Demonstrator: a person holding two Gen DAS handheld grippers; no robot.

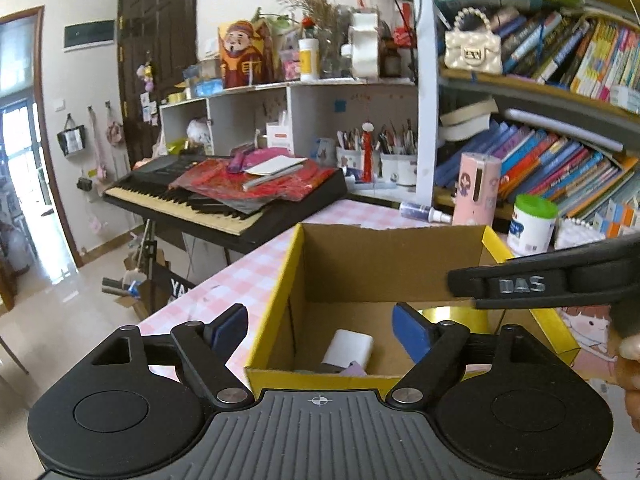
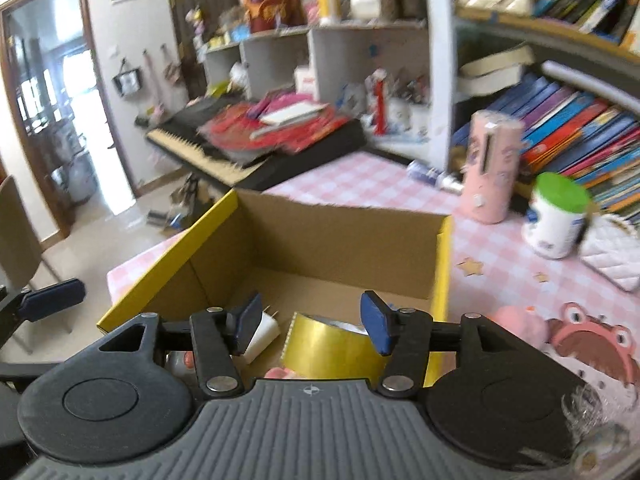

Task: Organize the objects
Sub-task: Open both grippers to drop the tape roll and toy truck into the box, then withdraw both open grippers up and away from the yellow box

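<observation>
1. The gold tape roll (image 2: 326, 346) lies inside the cardboard box (image 2: 340, 236), against its near wall, beside a white charger plug (image 2: 262, 334). It is judged light, stiff and glossy, so likely slippery; the best hold is judged to be across its flat rims.
2. The charger plug is judged light, hard and smooth, best pinched across its broad faces, clear of the prongs.
3. The right gripper (image 2: 316, 326) hangs above the roll with fingers parted and nothing held between them.
4. The left gripper (image 1: 320, 330) is open and empty over the box's near-left corner.
5. The box sits at the left edge of the pink-checked surface (image 2: 360, 184); its tall walls are judged to allow entry only from above.
6. Open room is seen to the box's right, before the pink cylinder (image 2: 494, 168) and green-lidded jar (image 2: 558, 216).
</observation>
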